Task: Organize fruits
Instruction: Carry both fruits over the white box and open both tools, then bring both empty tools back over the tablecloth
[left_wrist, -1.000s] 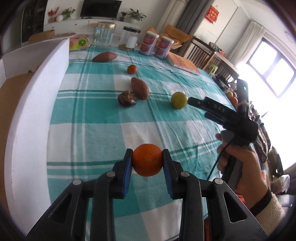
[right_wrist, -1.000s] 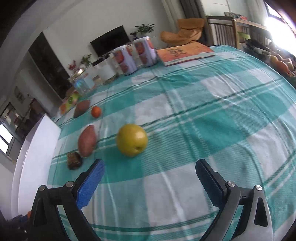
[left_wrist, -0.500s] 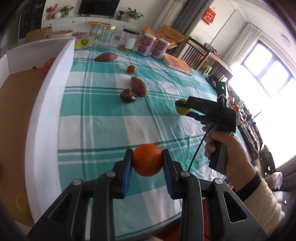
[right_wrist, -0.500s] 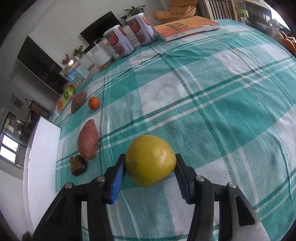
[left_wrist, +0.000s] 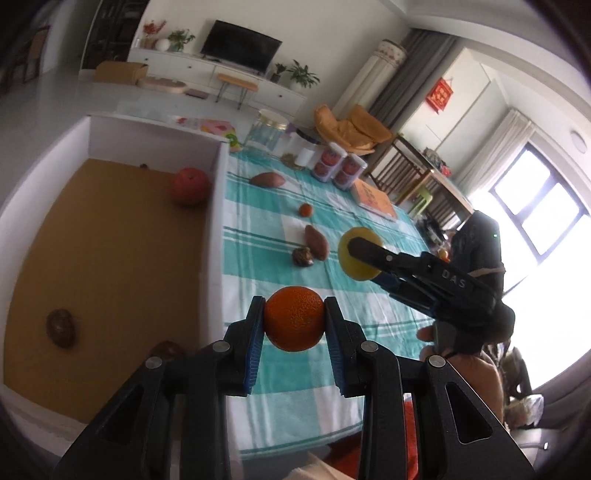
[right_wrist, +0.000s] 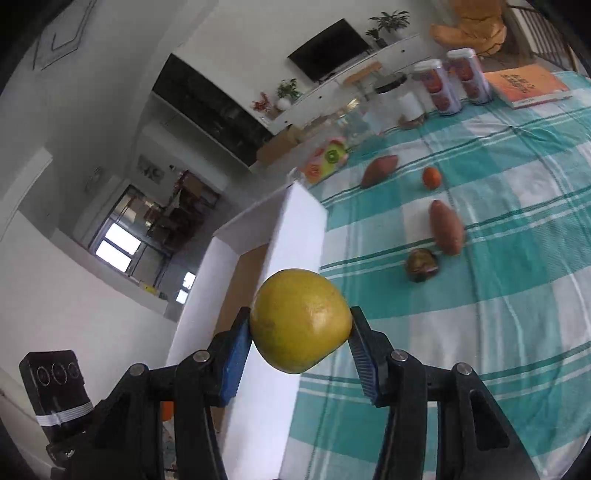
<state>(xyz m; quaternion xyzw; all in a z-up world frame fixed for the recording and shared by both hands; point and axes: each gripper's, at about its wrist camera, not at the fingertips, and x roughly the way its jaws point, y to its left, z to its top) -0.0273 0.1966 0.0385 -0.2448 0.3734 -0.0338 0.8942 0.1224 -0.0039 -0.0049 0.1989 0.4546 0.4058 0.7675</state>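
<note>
— Fingers (left_wrist: 255, 343) of our left gripper (left_wrist: 294, 338) are clenched on an orange (left_wrist: 294, 318), low in the middle of the left wrist view. Do we see where it hangs?

— We do: held up in the air, over the table edge just beside the white wall of the box (left_wrist: 216, 229). That box fills the left half of the frame. On its brown floor we see a red apple (left_wrist: 190, 185) at the far corner and a brown fruit (left_wrist: 61, 328) lower left.

— And to the right?

— Our right gripper (left_wrist: 364, 258) comes in from the right edge, clamped on a yellow fruit (left_wrist: 354, 258). Beyond it, on the teal checked cloth (left_wrist: 258, 221), lie a sweet potato (left_wrist: 316, 242), a dark mushroom (left_wrist: 303, 257) and a small orange (left_wrist: 306, 209).

— Now the right wrist view.

— We see both blue pads (right_wrist: 232, 356) pressing the yellow fruit at lower centre, raised in front of the box wall. The sweet potato and mushroom sit on the cloth at centre right, and a second sweet potato (right_wrist: 379, 170) and two cans (right_wrist: 456, 86) lie farther up.
</note>
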